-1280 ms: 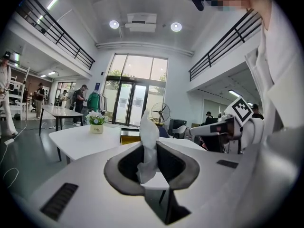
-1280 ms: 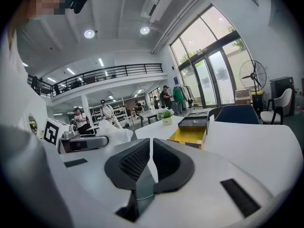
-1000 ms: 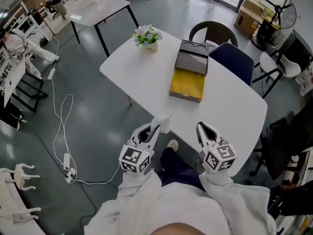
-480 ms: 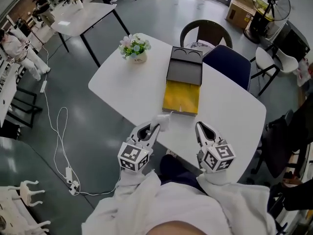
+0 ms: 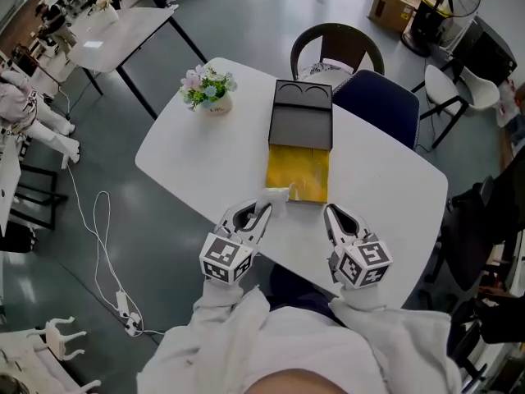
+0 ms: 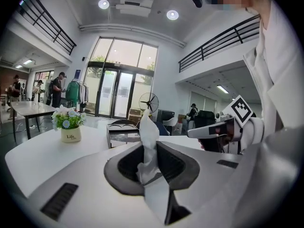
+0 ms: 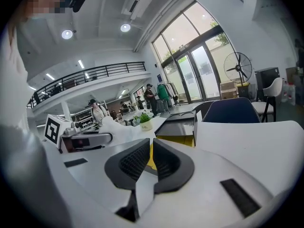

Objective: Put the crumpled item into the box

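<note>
My left gripper is shut on a crumpled white tissue, which sticks up from between its jaws. It hovers over the white table, just short of the near left corner of the box. The box has an open yellow tray and a black lid lying beyond it; it also shows in the left gripper view and the right gripper view. My right gripper is beside the left one, near the tray's front right corner, jaws together and empty.
A small pot of flowers stands at the table's far left. A brown chair and a dark blue chair are behind the table. A second table, a fan and cardboard boxes are farther off. People stand in the background.
Both grippers have come forward over the table towards the box. The tissue, still held by the left gripper, is now close to the yellow tray's near edge.
</note>
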`<action>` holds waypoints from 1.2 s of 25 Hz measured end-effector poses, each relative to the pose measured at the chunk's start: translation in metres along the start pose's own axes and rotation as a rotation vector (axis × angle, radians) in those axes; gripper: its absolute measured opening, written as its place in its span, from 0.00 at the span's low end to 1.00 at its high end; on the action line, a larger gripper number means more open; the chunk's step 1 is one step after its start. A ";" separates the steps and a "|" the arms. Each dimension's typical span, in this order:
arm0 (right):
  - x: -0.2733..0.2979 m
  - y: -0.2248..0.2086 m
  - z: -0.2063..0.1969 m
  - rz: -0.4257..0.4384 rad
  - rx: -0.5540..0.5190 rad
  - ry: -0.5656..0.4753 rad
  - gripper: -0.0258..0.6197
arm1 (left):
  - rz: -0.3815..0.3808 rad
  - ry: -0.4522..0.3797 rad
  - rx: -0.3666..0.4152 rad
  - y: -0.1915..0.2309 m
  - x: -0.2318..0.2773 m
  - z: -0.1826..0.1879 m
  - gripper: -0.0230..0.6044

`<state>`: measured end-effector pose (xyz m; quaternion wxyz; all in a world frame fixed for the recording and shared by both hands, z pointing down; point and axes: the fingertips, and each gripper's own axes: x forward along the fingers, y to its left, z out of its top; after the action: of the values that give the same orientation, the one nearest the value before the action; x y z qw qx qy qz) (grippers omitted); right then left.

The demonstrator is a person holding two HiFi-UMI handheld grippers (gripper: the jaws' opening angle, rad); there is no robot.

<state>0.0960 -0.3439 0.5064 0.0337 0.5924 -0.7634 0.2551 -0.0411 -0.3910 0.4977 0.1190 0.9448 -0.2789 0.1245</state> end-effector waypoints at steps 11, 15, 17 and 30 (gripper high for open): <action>0.005 -0.021 0.002 -0.034 0.032 -0.002 0.11 | -0.039 0.038 -0.023 0.003 0.058 0.009 0.14; 0.007 -0.025 0.003 -0.040 0.040 -0.004 0.11 | -0.039 0.076 -0.067 0.011 0.080 0.003 0.14; 0.009 -0.028 0.005 -0.046 0.047 -0.008 0.11 | -0.043 0.104 -0.085 0.015 0.092 -0.003 0.14; 0.022 -0.042 0.014 -0.075 0.053 -0.025 0.10 | -0.092 0.312 -0.403 0.026 0.157 -0.054 0.14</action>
<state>0.1313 -0.3764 0.5166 0.0179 0.6245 -0.7340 0.2663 0.0633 -0.4748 0.5996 0.3521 0.8829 -0.2331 0.2053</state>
